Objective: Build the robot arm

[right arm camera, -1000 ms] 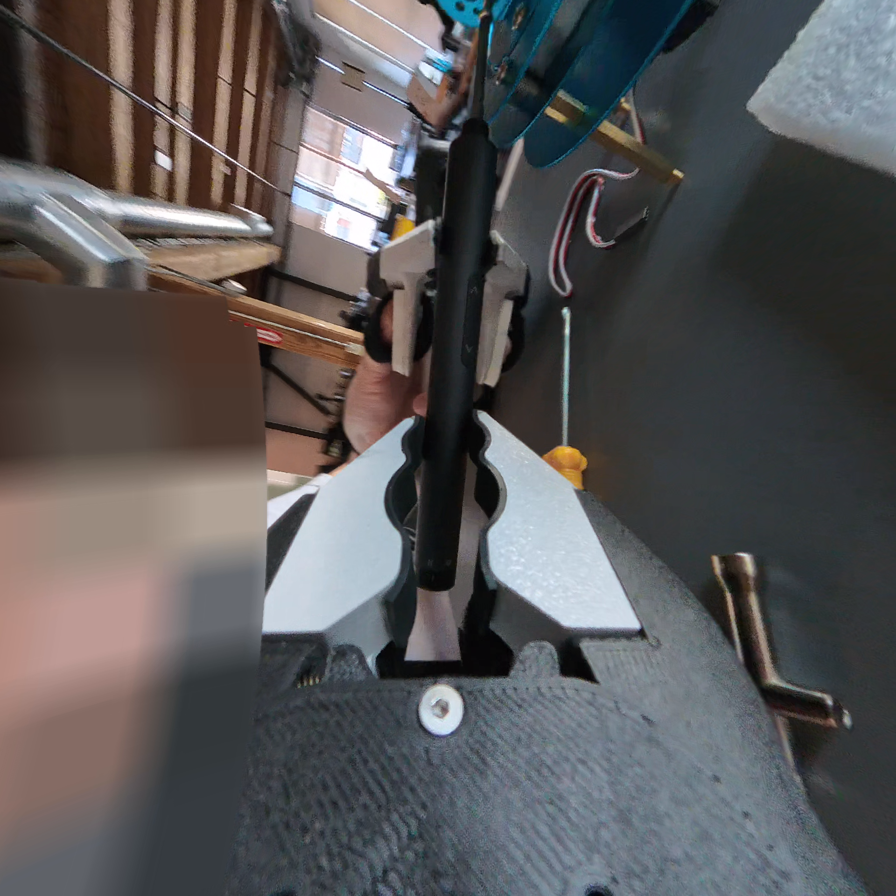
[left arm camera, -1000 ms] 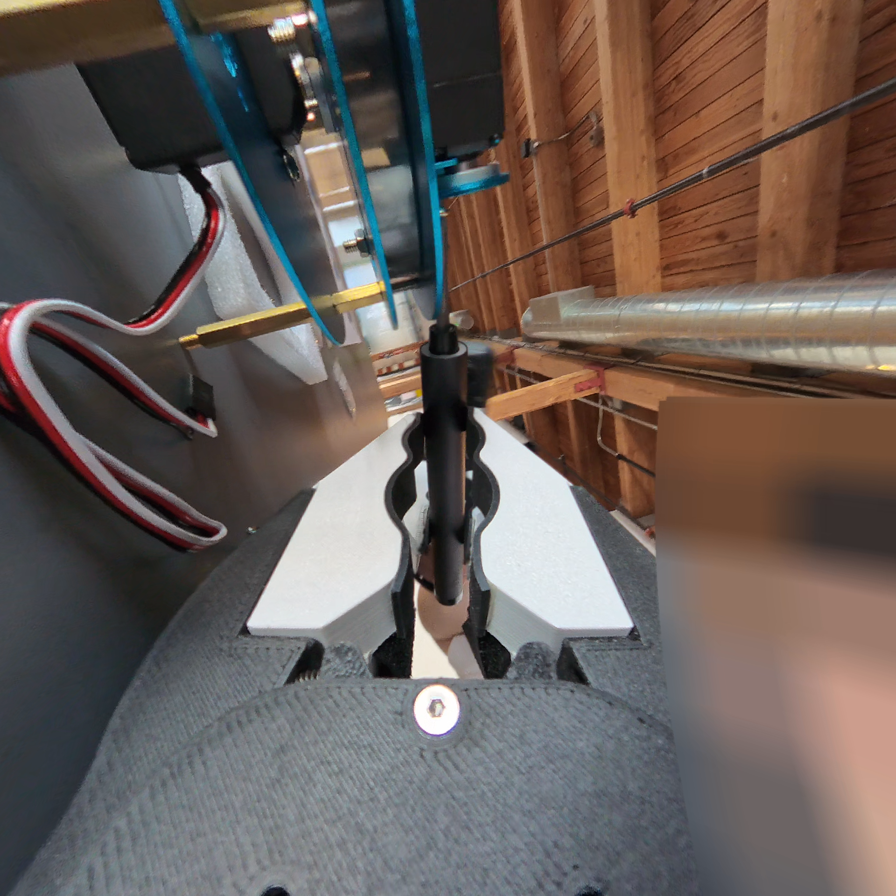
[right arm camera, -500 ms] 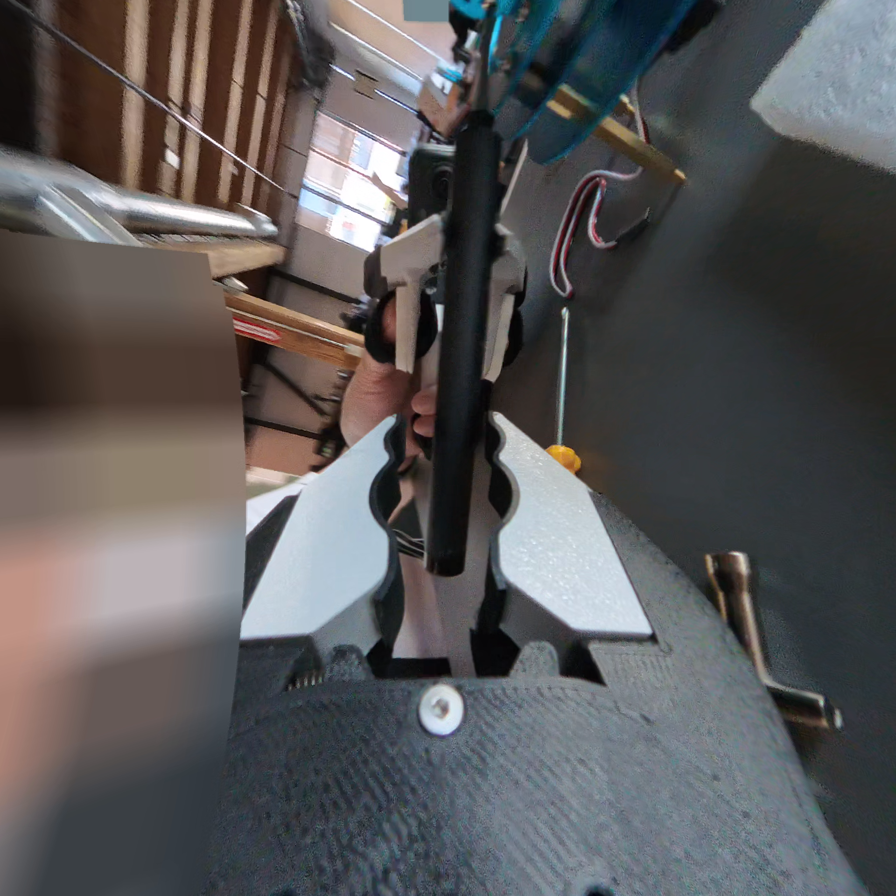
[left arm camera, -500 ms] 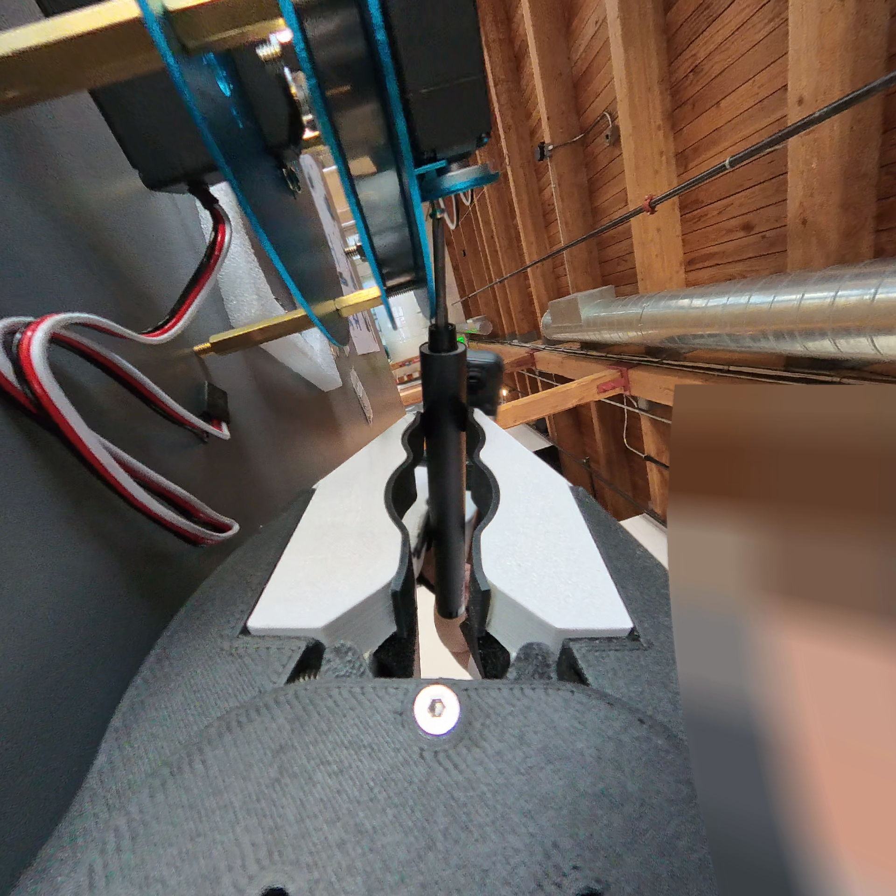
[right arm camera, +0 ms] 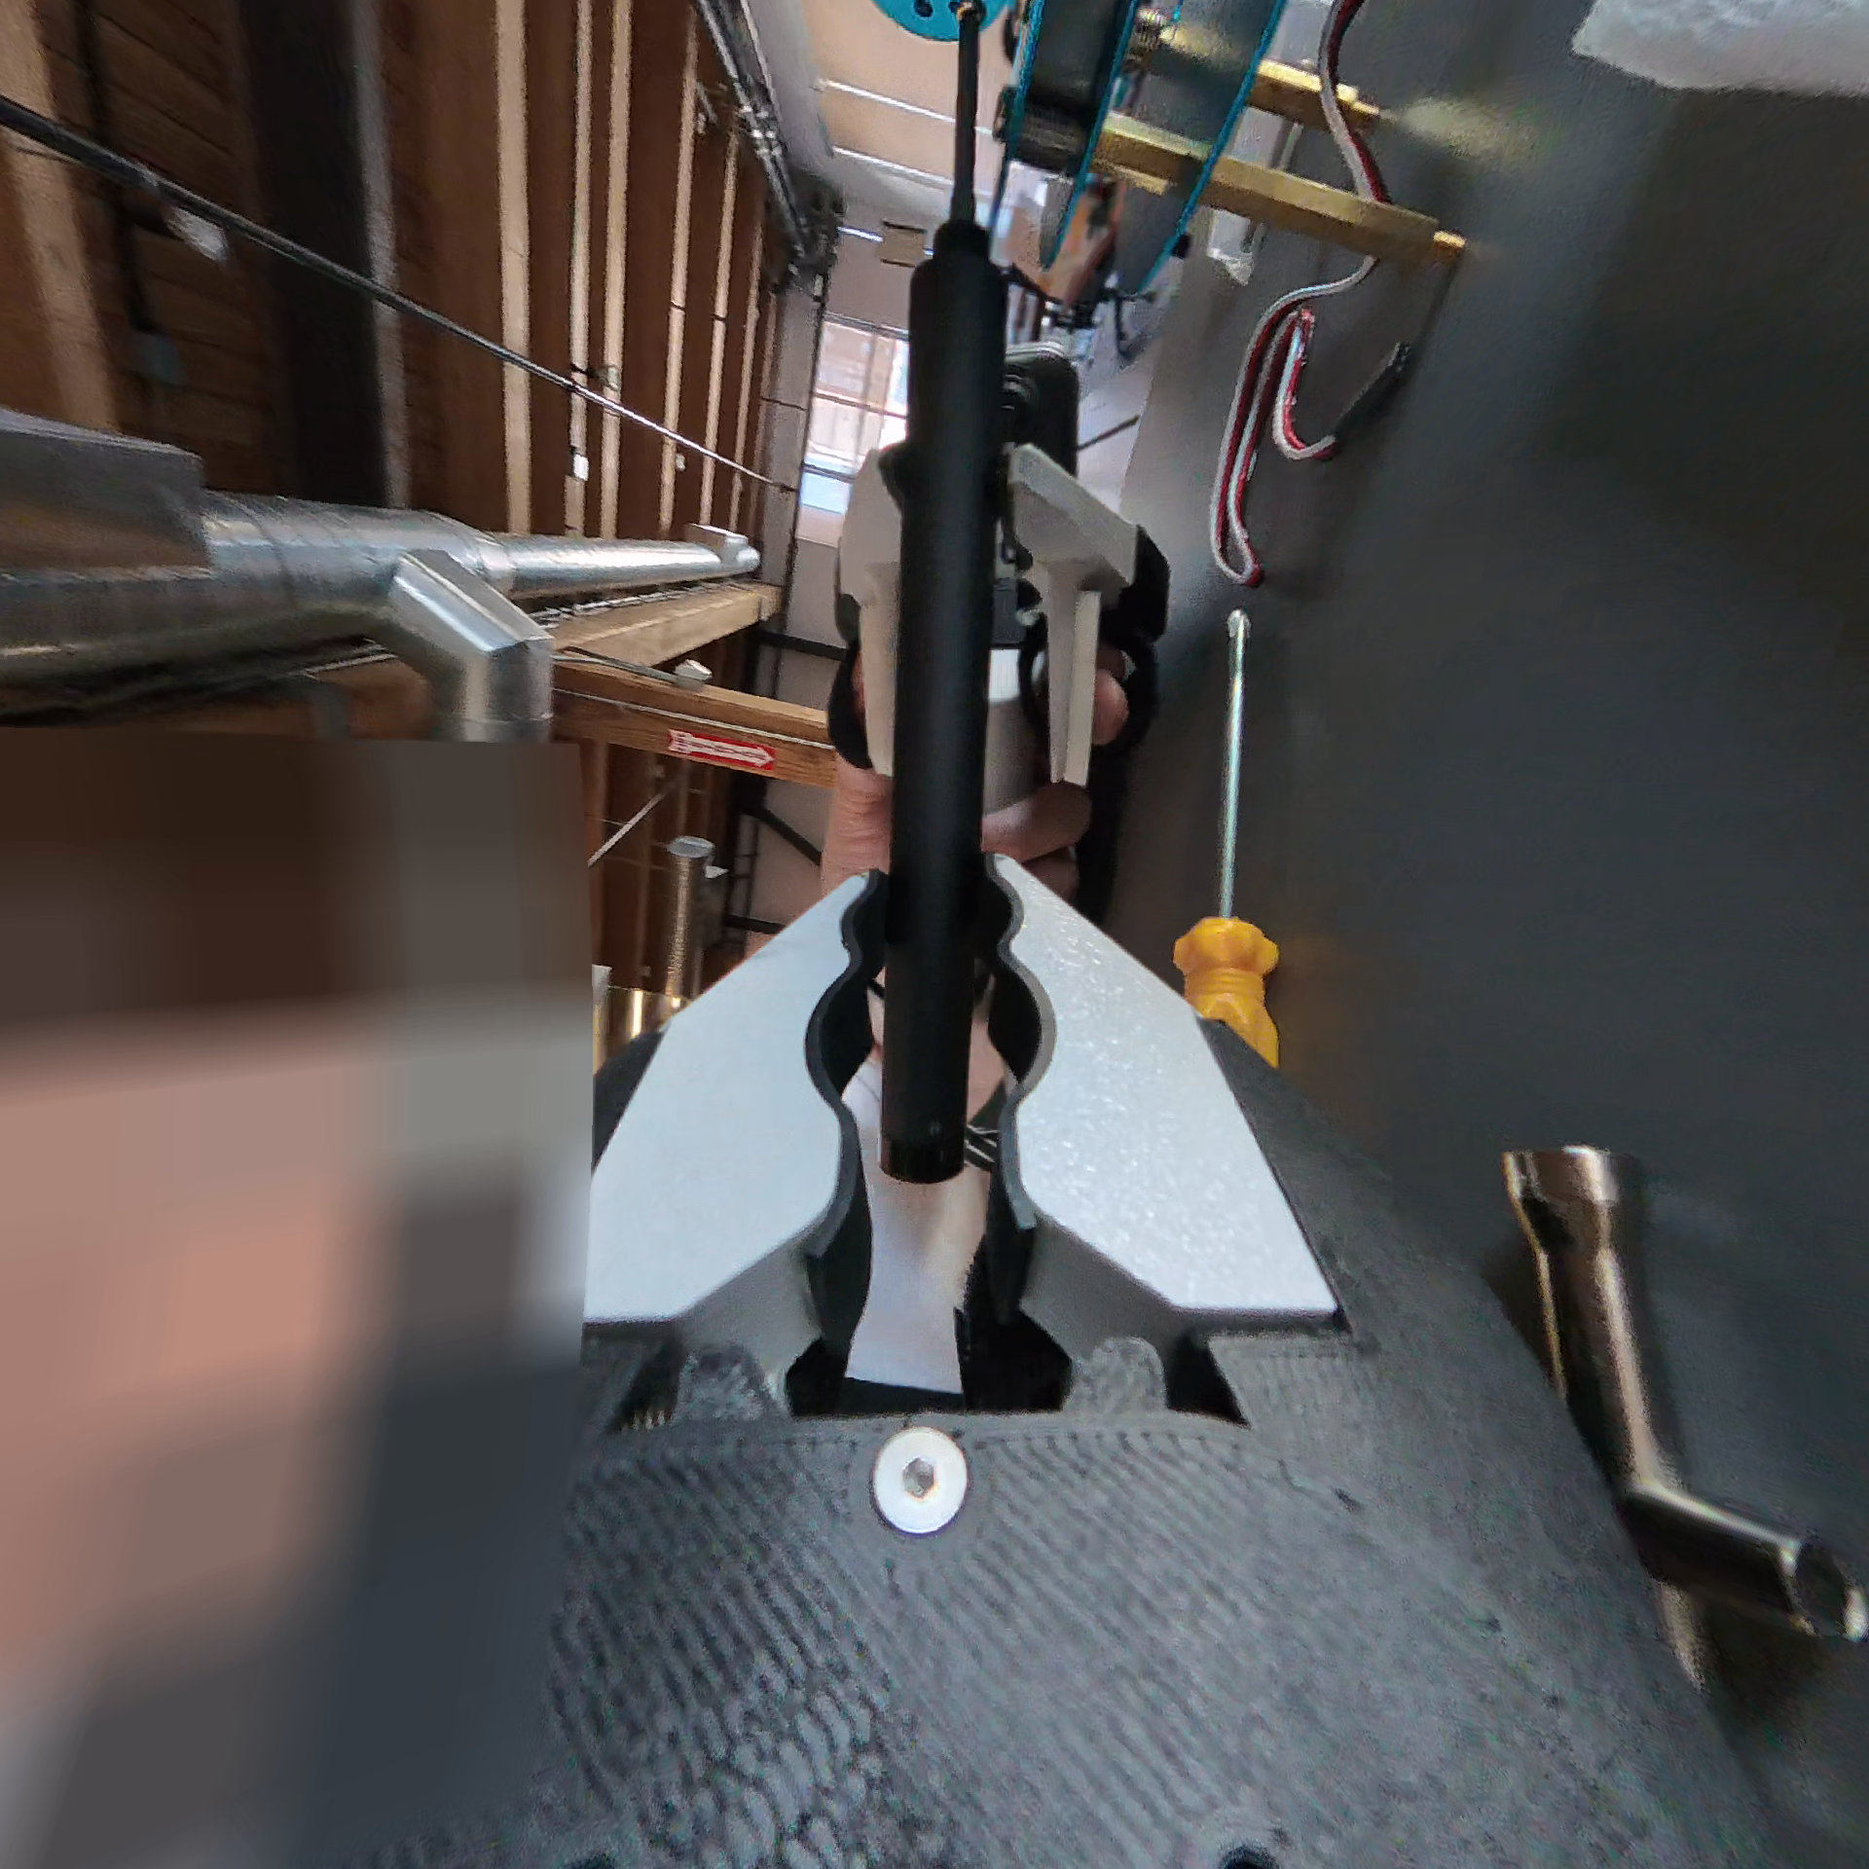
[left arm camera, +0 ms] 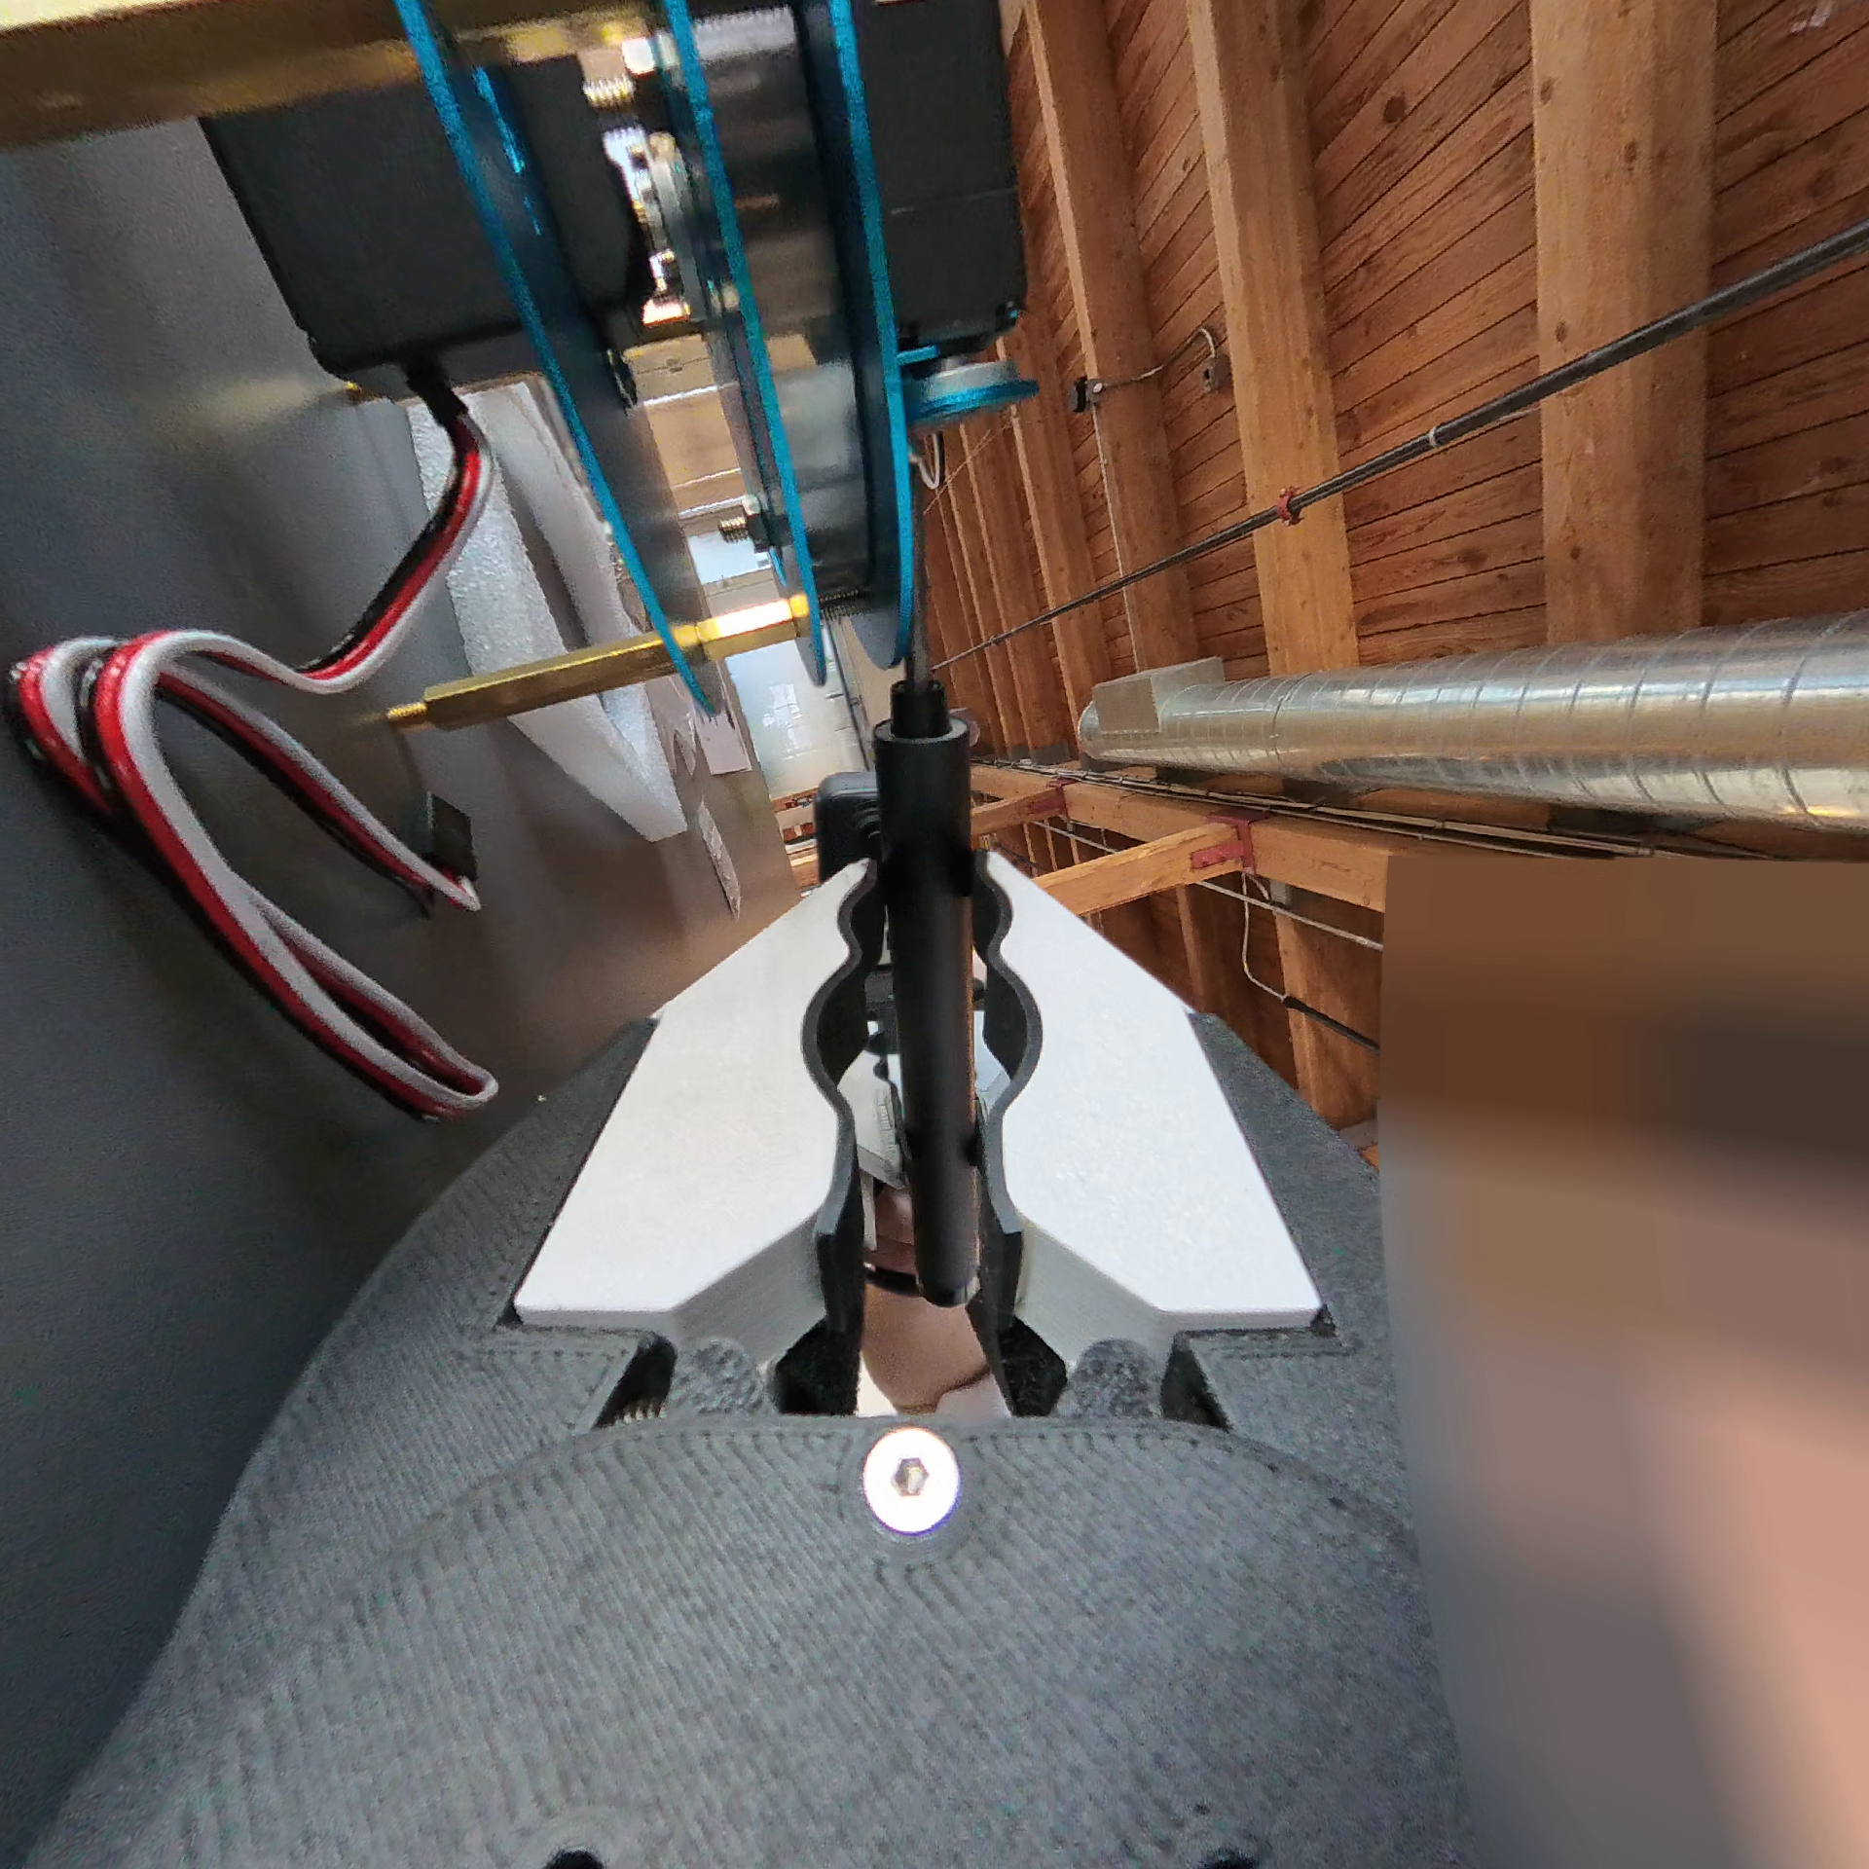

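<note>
Both the left gripper (left arm camera: 925, 1021) and the right gripper (right arm camera: 925, 1021) clamp a slim black cylindrical screwdriver handle (left arm camera: 932, 1011), its thin shaft reaching the blue-plated servo assembly (left arm camera: 708, 334) above the grey table (left arm camera: 202, 1011).

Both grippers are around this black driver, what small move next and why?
Probably close the right gripper snugly on the black driver: thin gaps seem to show beside its handle, while the left gripper pinches it, shaft at the blue plates.
</note>
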Action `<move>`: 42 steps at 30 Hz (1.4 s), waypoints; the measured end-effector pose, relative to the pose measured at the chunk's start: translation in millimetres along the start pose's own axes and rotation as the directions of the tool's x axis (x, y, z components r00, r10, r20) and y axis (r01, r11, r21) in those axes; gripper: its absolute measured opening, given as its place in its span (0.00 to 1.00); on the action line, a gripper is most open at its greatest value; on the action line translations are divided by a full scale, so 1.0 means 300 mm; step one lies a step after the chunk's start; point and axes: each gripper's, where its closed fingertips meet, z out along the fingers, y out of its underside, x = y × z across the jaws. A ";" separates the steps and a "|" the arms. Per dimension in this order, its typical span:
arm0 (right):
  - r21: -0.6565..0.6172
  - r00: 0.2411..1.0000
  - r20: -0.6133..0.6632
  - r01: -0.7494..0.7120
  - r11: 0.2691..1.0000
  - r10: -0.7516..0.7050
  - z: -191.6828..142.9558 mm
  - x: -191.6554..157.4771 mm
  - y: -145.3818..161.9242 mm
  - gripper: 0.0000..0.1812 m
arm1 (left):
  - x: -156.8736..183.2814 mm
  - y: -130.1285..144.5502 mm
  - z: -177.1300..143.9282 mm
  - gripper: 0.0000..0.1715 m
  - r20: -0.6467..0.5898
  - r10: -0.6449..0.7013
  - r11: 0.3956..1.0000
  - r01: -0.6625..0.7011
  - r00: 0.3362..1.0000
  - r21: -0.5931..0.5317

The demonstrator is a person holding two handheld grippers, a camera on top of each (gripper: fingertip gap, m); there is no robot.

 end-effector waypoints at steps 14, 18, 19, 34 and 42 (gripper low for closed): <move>-0.041 0.964 -0.176 0.197 0.979 -0.202 0.027 0.018 0.014 0.15 | -0.011 -0.007 -0.012 0.09 0.067 0.044 0.999 -0.044 0.997 0.003; -0.082 0.914 -0.272 0.289 0.954 -0.301 0.028 0.018 0.010 0.10 | -0.001 -0.011 -0.012 0.09 0.059 0.038 0.999 -0.039 0.998 0.006; -0.076 0.923 -0.266 0.269 0.960 -0.280 0.028 0.018 0.010 0.10 | -0.002 -0.011 -0.012 0.09 0.059 0.032 0.999 -0.033 0.998 0.006; 0.085 0.991 0.083 -0.108 0.990 0.101 0.061 -0.026 0.006 0.09 | 0.034 0.034 -0.013 0.13 -0.055 -0.061 0.998 0.059 0.997 -0.039; 0.006 1.000 0.006 -0.017 1.000 0.017 0.054 -0.029 0.012 0.18 | 0.013 0.044 -0.009 0.09 0.022 0.009 0.998 -0.008 1.000 -0.061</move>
